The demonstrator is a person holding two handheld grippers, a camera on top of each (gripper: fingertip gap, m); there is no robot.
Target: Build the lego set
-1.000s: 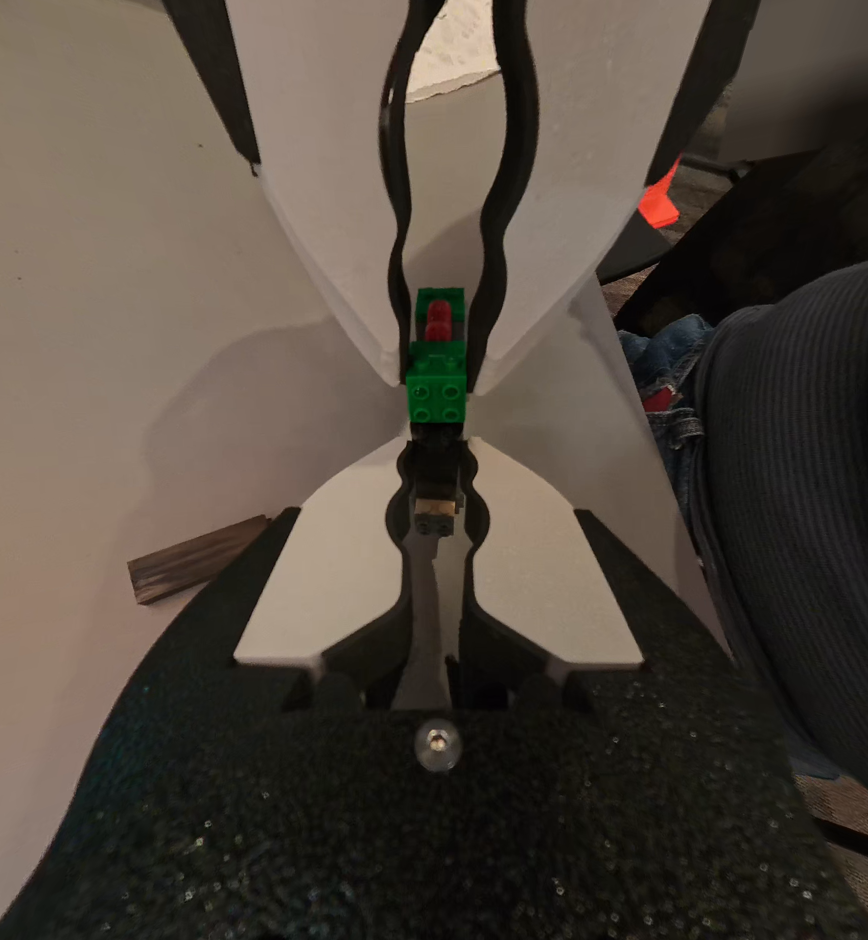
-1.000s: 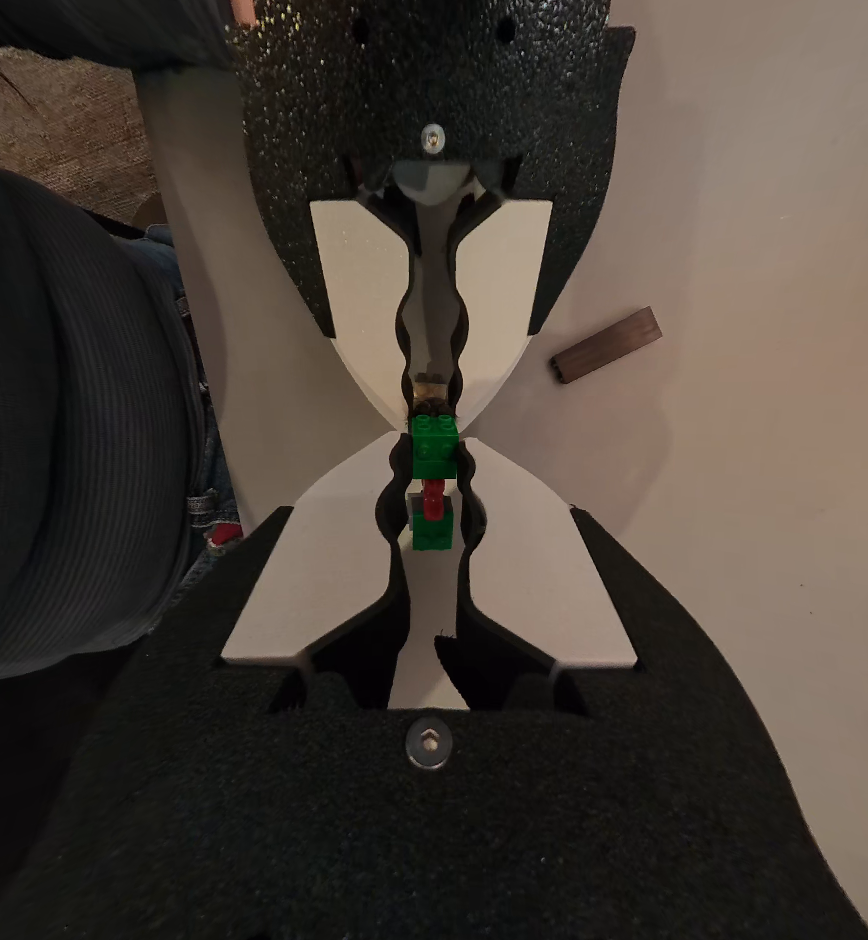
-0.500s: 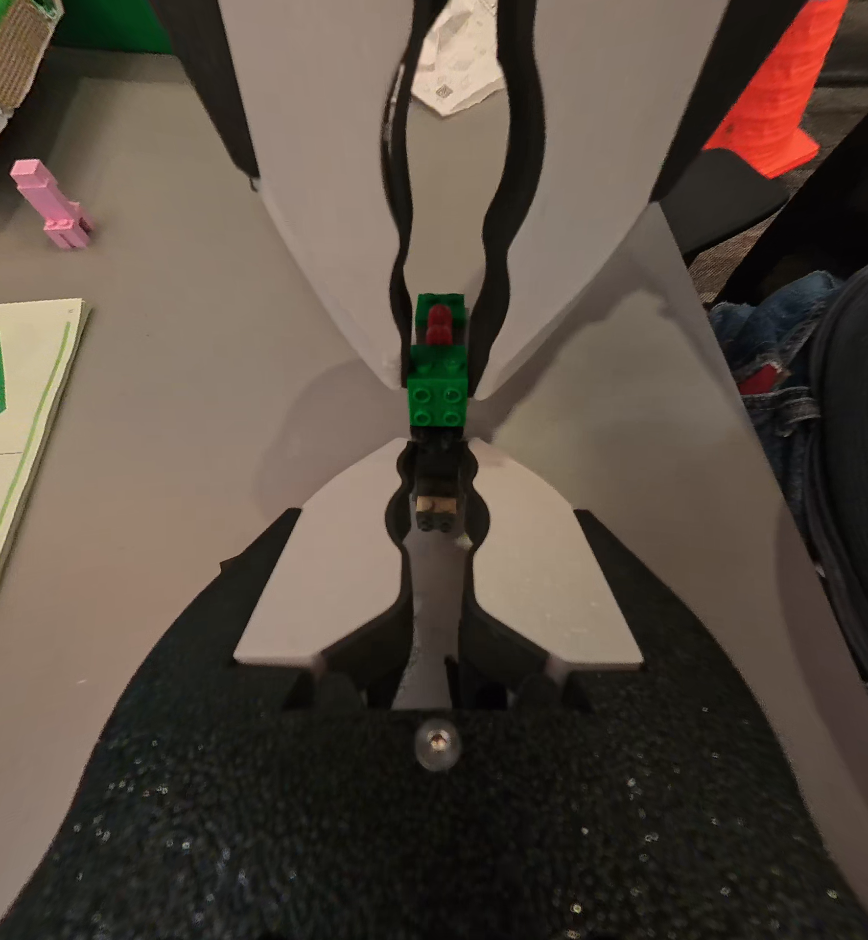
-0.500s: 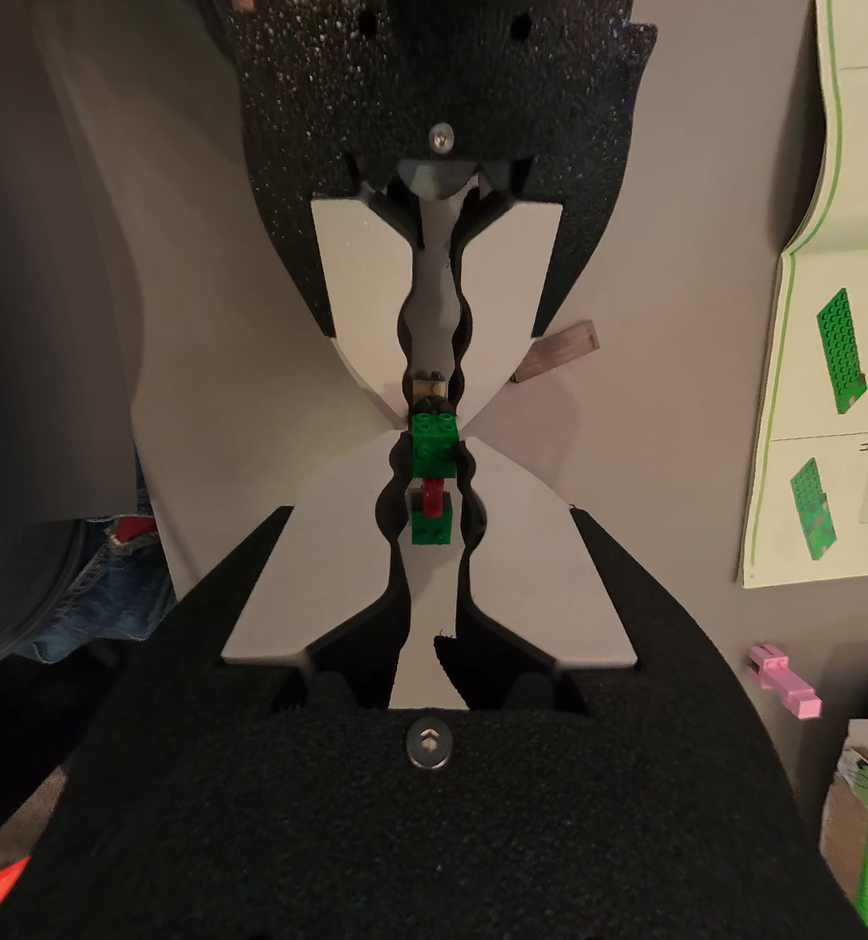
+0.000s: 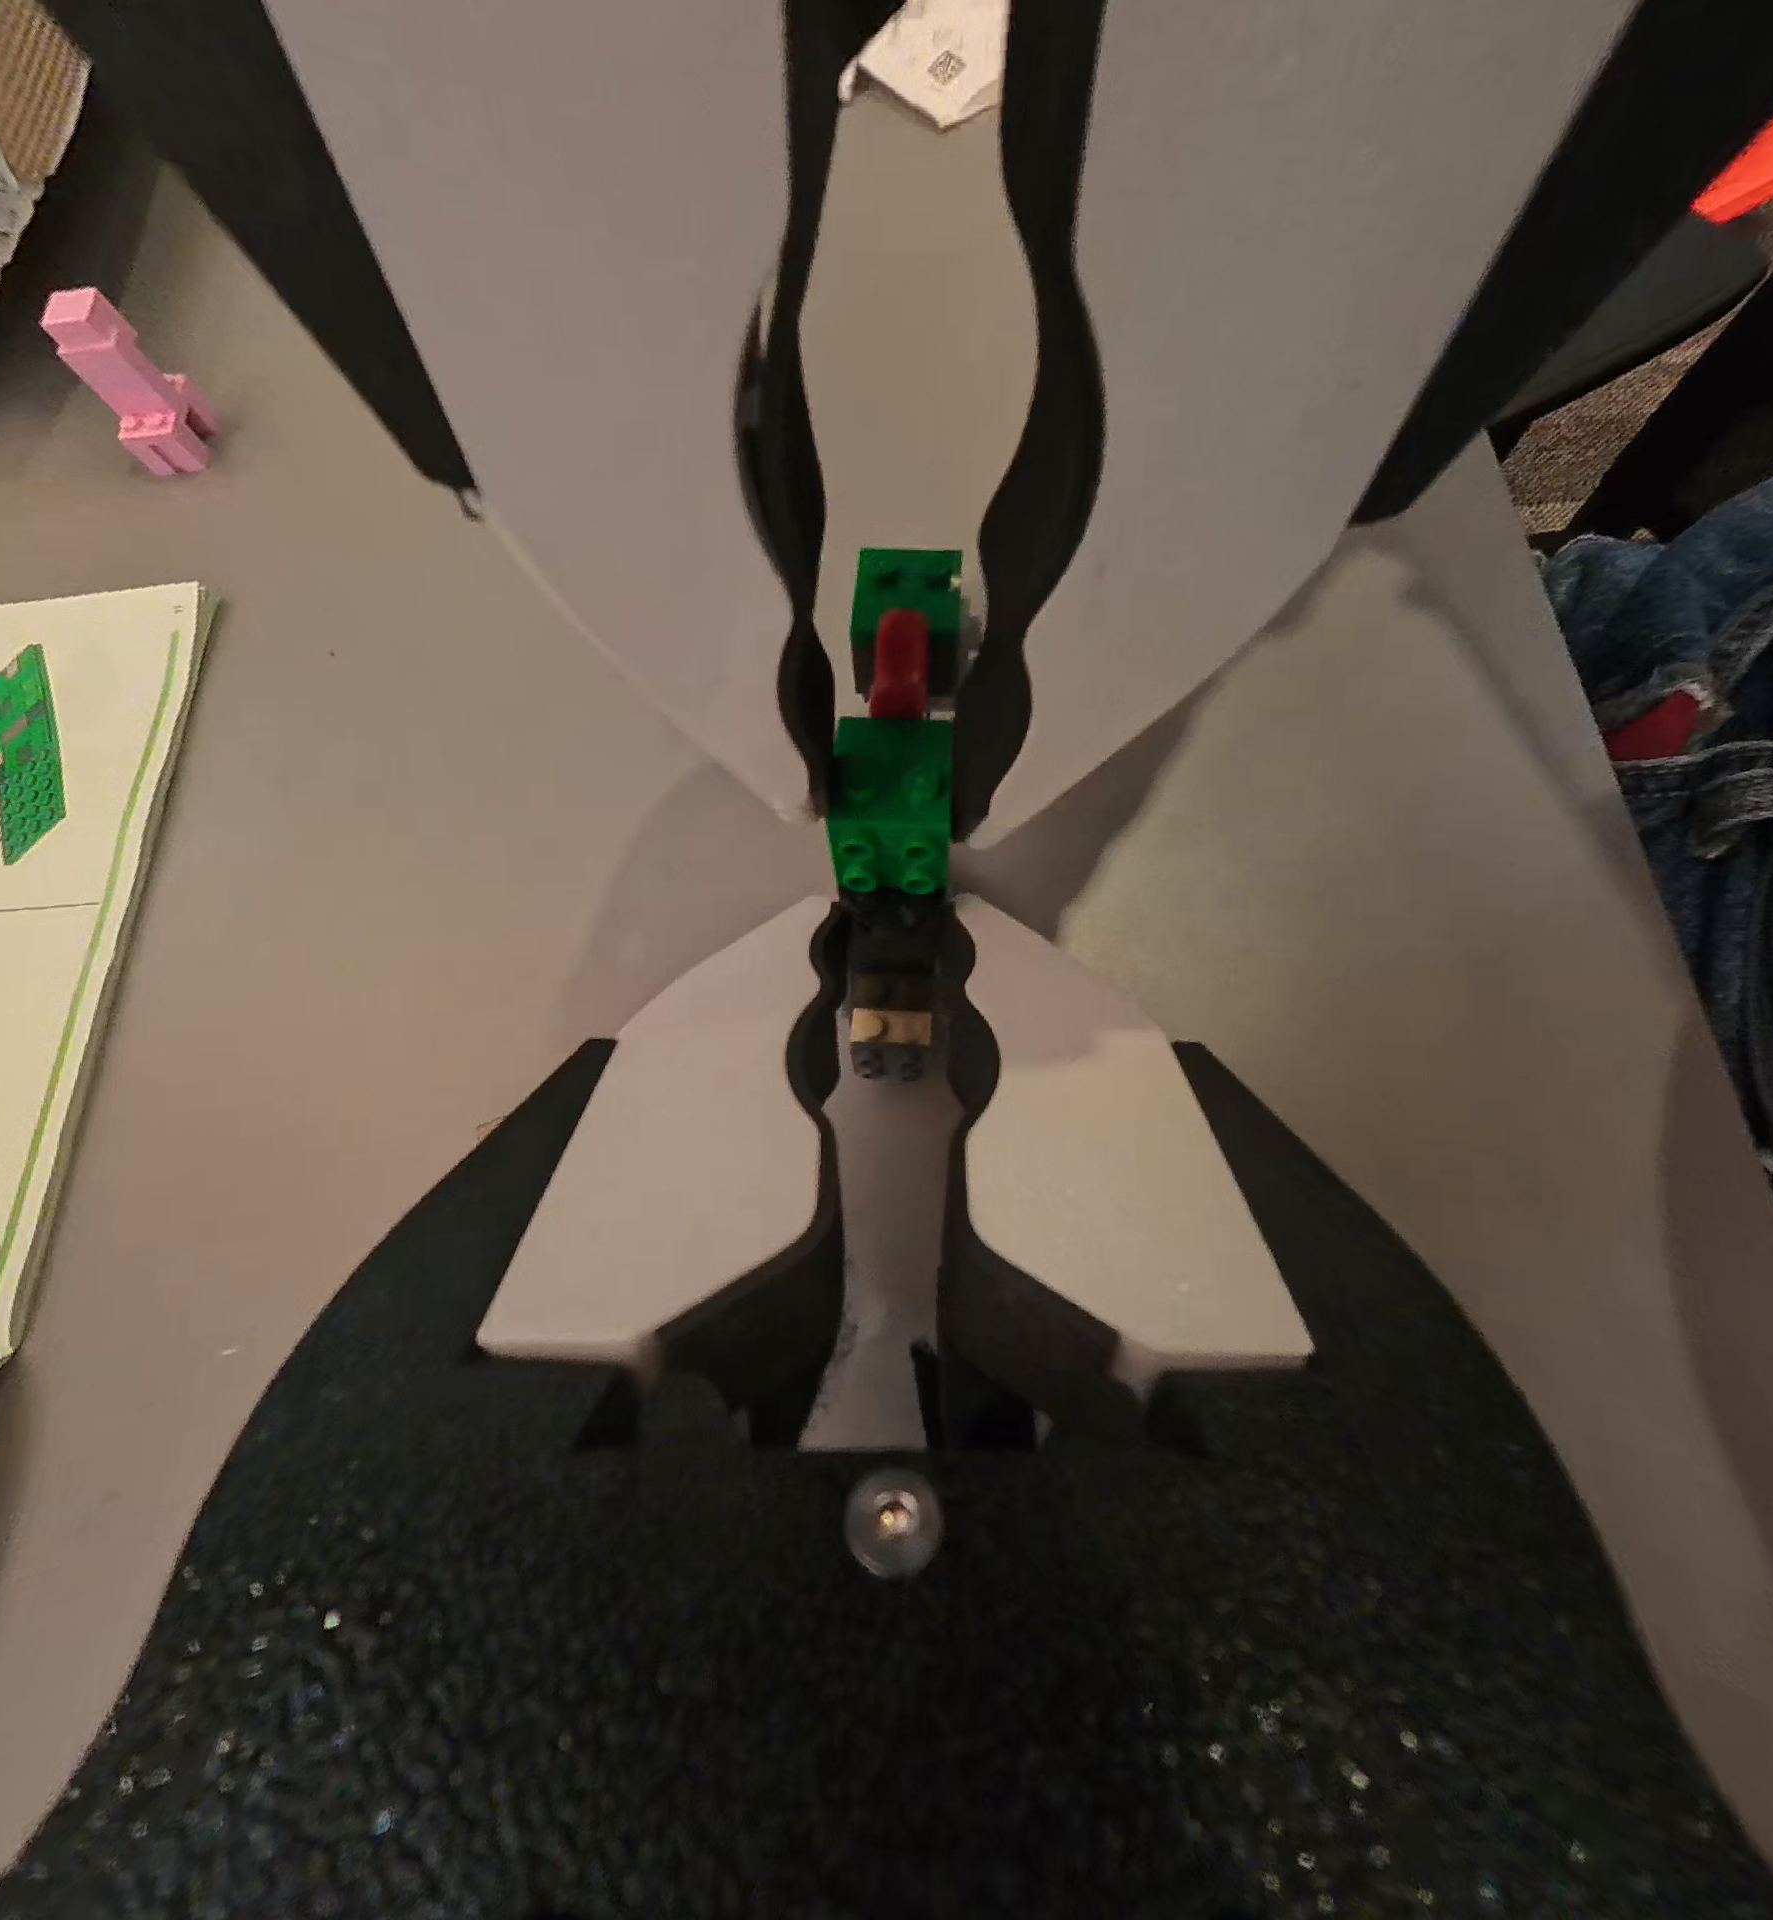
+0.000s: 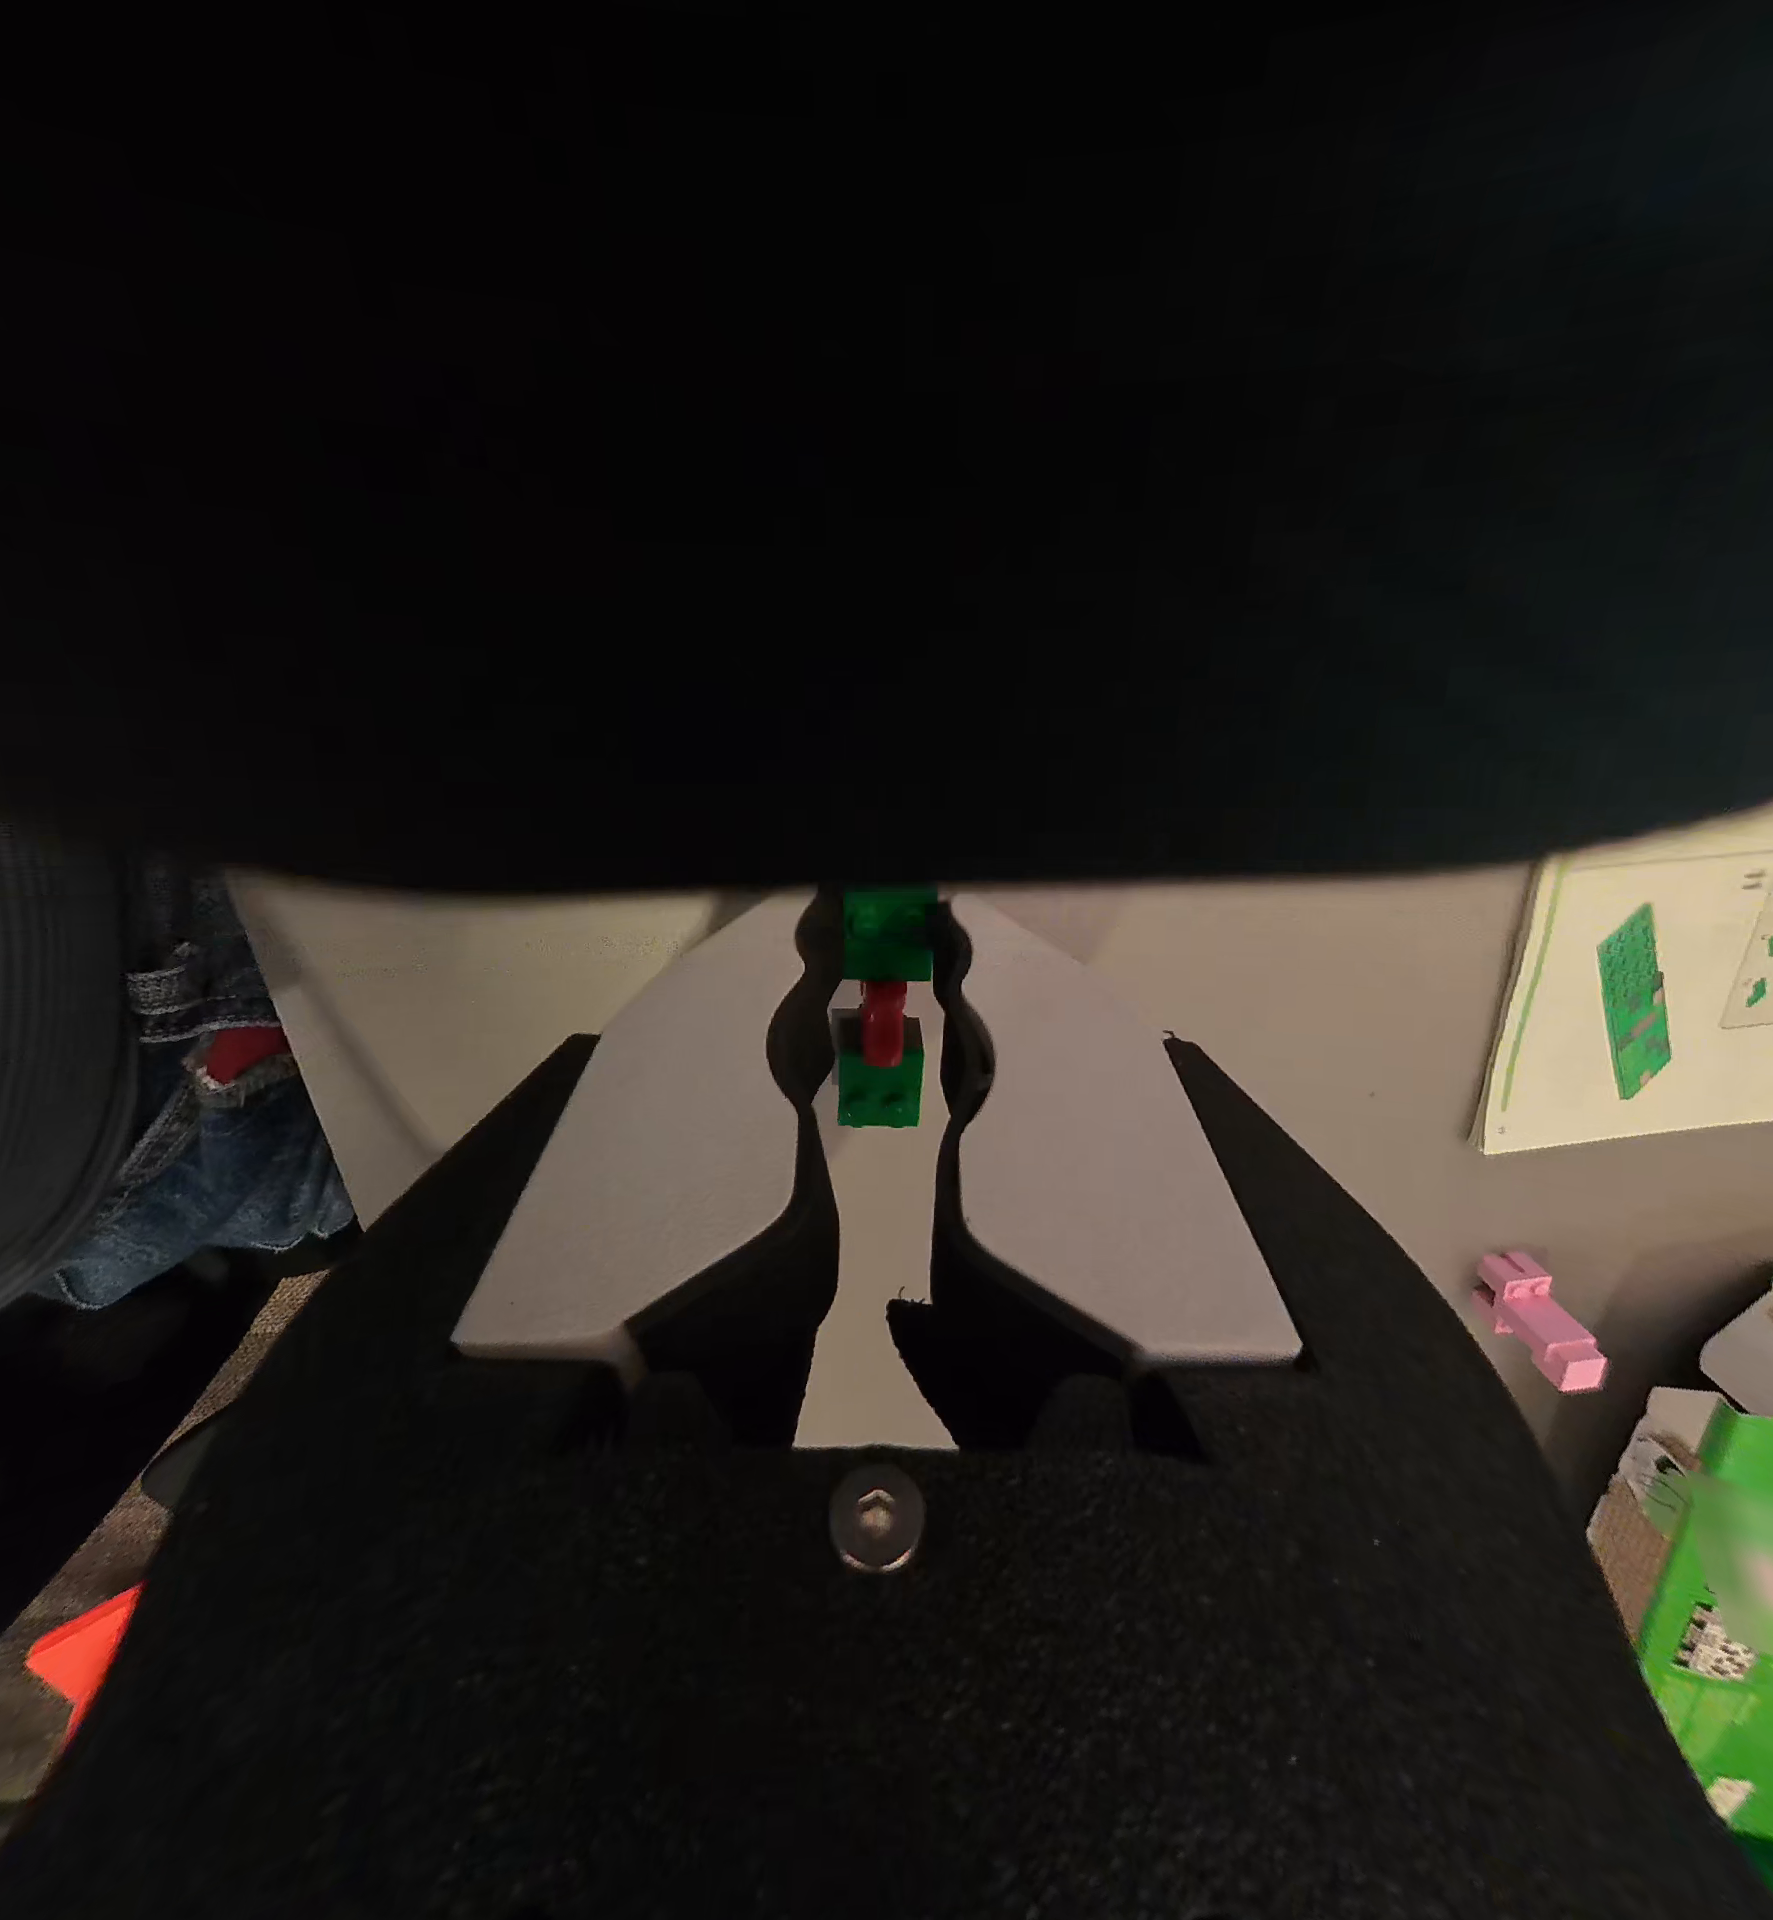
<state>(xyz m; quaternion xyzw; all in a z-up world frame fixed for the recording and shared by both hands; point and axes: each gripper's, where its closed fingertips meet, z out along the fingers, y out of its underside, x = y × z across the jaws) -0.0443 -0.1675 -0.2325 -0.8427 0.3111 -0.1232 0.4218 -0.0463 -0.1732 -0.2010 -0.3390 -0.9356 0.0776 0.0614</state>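
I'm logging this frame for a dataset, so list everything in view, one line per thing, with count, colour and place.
Lego assembly: one, green bricks joined by a red piece, with black and tan parts at one end, held in the air between both grippers.
Pink figure: one, pink, lying on the table beyond the booklet.
Instruction booklet: one, pale with green pictures, open on the table.
Green box: one, at the table edge near the pink figure.
Paper scrap: one, white, far side of the table.
Orange object: one, on the floor; too cropped to identify.
Table: one, grey.
Person: dark ribbed sleeve, blue jeans.
Left gripper: shut on the black end.
Right gripper: shut on the green end.
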